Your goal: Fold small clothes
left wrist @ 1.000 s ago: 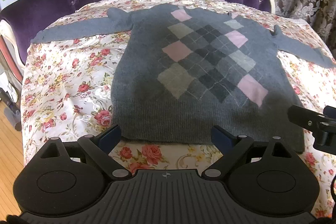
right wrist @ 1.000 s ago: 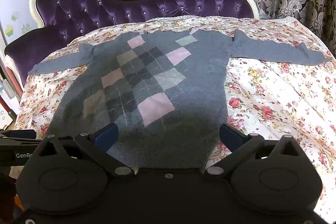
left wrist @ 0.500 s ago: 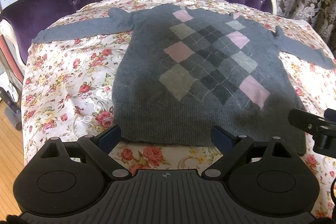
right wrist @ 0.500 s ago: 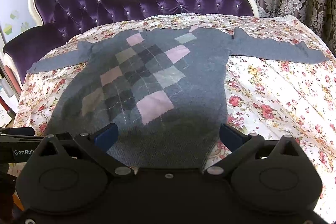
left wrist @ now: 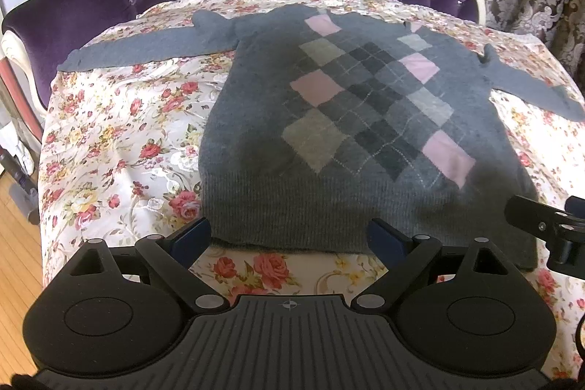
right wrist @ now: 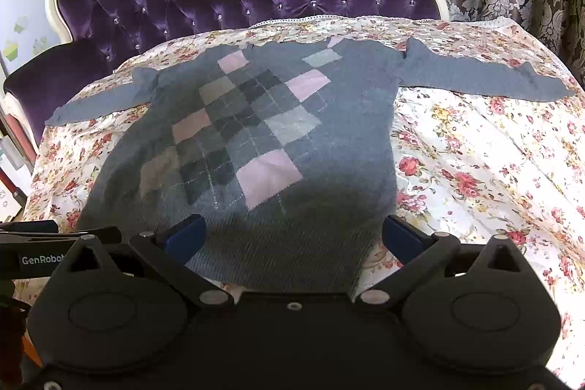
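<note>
Grey diamond-pattern sweater [left wrist: 351,119] lies flat, face up, across the middle of the sofa seat, on a floral cover [left wrist: 109,134]; both sleeves spread out toward the seat's side edges, hem along the front edge. Left tool [left wrist: 289,238] spread wide, holding nothing, hovering at the hem's left part. Right tool [right wrist: 294,233] also wide and unloaded, over the hem's right part.

Judgement: folding not begun. A good start is to pinch the hem corners squarely, catching both layers, and lift evenly so the body does not skew.

Collar hard to read at the far edge. Whether the fingertips touch fabric cannot be told.
</note>
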`<move>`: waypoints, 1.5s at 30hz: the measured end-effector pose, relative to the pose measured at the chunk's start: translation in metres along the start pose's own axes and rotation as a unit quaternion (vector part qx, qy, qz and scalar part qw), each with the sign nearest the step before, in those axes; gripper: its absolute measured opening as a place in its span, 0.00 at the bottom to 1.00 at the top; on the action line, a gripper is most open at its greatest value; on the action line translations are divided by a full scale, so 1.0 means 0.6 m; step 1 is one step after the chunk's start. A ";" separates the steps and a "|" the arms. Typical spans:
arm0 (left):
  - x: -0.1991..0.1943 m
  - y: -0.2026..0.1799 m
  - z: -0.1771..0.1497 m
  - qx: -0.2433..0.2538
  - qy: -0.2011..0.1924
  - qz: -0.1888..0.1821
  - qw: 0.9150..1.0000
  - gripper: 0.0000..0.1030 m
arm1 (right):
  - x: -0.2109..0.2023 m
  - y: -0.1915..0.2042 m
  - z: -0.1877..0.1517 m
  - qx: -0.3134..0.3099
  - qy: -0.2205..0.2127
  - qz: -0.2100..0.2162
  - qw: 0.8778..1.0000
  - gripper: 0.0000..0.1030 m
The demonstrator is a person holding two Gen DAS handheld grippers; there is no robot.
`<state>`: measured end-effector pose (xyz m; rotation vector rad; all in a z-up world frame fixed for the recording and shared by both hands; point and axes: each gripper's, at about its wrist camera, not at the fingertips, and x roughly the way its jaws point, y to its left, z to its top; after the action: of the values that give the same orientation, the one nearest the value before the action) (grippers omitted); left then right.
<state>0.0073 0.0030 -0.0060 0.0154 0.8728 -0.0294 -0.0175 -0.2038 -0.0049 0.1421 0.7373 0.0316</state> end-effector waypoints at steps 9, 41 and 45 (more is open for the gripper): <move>0.004 -0.004 -0.001 0.003 0.007 -0.004 1.000 0.90 | 0.002 -0.001 -0.001 0.003 0.005 -0.001 1.000 0.99; 0.015 -0.018 -0.009 0.021 0.032 -0.008 0.999 0.90 | 0.015 -0.012 -0.008 0.016 0.048 -0.024 0.998 0.99; 0.015 -0.021 -0.010 0.022 0.032 -0.008 0.999 0.90 | 0.016 -0.013 -0.009 0.017 0.050 -0.022 0.998 0.99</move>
<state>0.0083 -0.0098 -0.0166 0.0506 0.9365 -0.0642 -0.0139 -0.2103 -0.0163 0.1582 0.8402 -0.0171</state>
